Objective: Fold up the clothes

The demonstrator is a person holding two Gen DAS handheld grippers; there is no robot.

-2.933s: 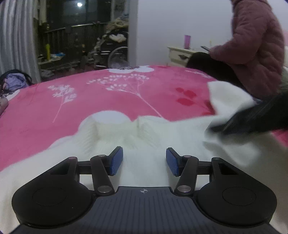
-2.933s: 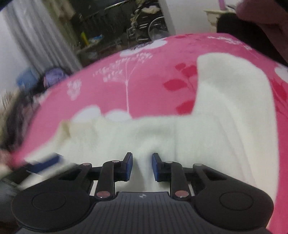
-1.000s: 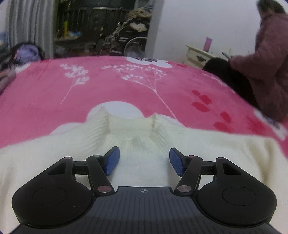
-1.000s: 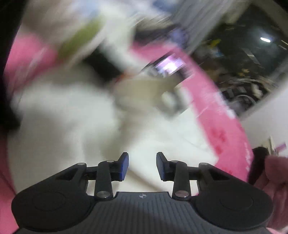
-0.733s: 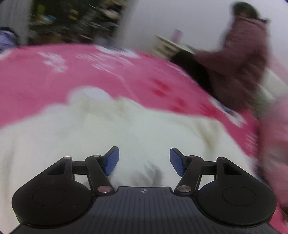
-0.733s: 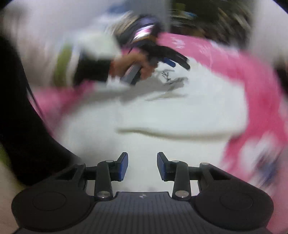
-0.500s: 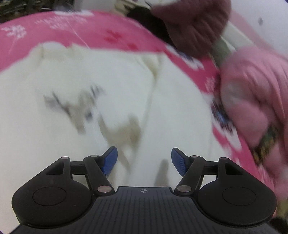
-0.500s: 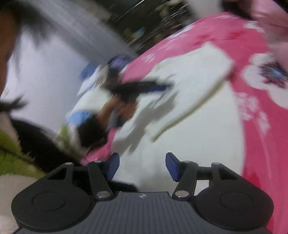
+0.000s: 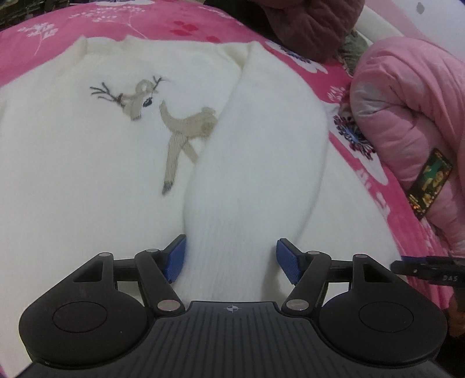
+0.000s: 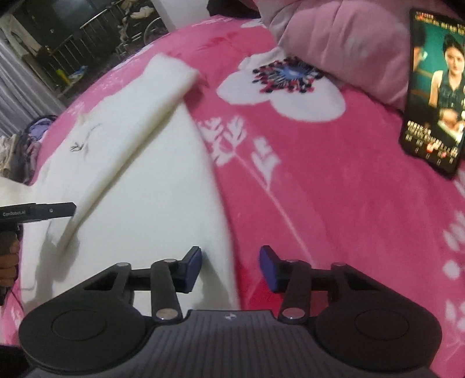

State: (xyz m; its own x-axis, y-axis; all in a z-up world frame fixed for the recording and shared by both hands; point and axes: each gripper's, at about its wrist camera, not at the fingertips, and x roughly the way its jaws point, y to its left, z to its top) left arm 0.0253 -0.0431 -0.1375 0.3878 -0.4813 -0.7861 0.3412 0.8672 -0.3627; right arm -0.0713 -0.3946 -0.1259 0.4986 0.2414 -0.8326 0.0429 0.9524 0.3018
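Note:
A white knit sweater with a tan deer on its chest lies flat on a pink flowered blanket. One sleeve is folded down over the body. Its lower end lies between the jaws of my left gripper, which are closing; the pads do not press it. My right gripper hovers low over the sweater's side edge, where white knit meets pink blanket. Its jaws are closing too, with that edge between them and no grip visible. The left gripper's fingers show at the far left of the right wrist view.
A pink padded jacket is bunched at the blanket's right side. A phone playing a video leans against it. A person in a maroon jacket sits at the far edge. Dark clutter and railings stand beyond the bed.
The left gripper swung from the collar to the folded sleeve's lower end. The right gripper rolled upright and dropped to the sweater's side edge; its jaws widened, then narrowed.

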